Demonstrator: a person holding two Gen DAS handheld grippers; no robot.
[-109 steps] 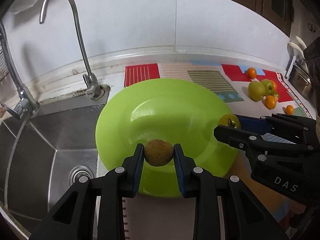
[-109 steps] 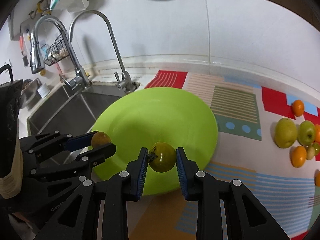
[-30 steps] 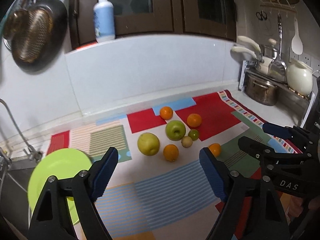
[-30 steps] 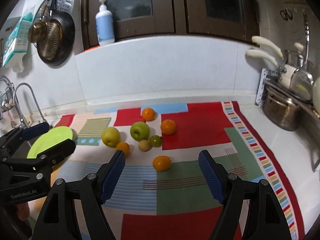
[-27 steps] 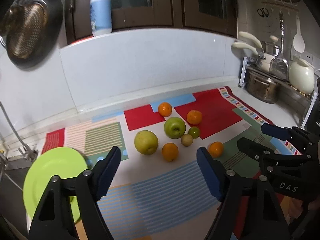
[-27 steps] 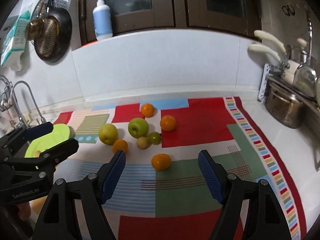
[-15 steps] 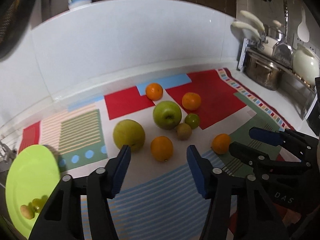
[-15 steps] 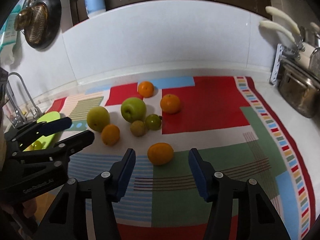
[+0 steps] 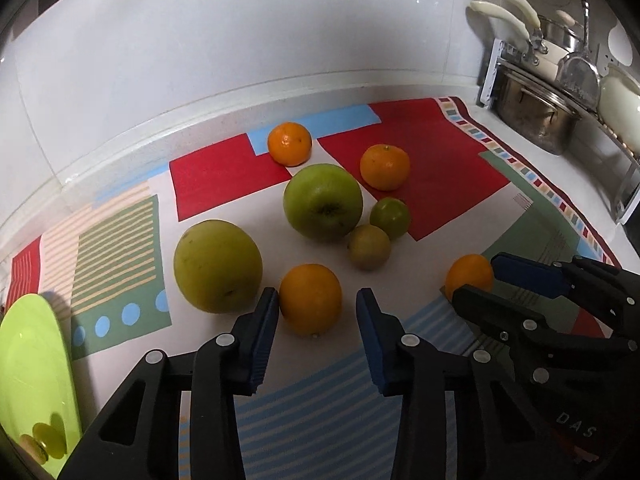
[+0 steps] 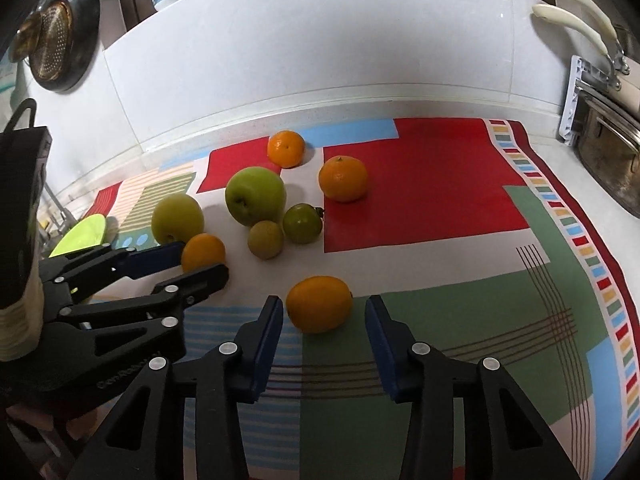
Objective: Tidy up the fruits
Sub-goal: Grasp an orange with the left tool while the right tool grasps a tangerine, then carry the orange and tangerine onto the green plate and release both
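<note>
My left gripper (image 9: 316,310) is low over the patterned mat, its jaws closing with an orange (image 9: 310,298) between them; a gap shows on the orange's right side. My right gripper (image 10: 324,312) straddles another orange (image 10: 320,304) the same way, jaws closing, pads apart from the peel. Behind lie a green apple (image 9: 323,202), a large yellow-green fruit (image 9: 218,266), two mandarins (image 9: 289,143), a small green tomato (image 9: 389,211) and a brownish round fruit (image 9: 369,247). The lime-green plate (image 9: 32,360) at the far left holds two small fruits (image 9: 44,446).
A steel pot (image 9: 532,116) and utensil rack stand at the right end of the counter. The white backsplash runs close behind the fruits. A strainer pan (image 10: 56,40) hangs on the wall at the left. The mat (image 10: 460,320) to the right lies bare.
Both grippers have come down and forward toward the fruit group. Their jaws have narrowed from wide open, and each now has an orange between its pads.
</note>
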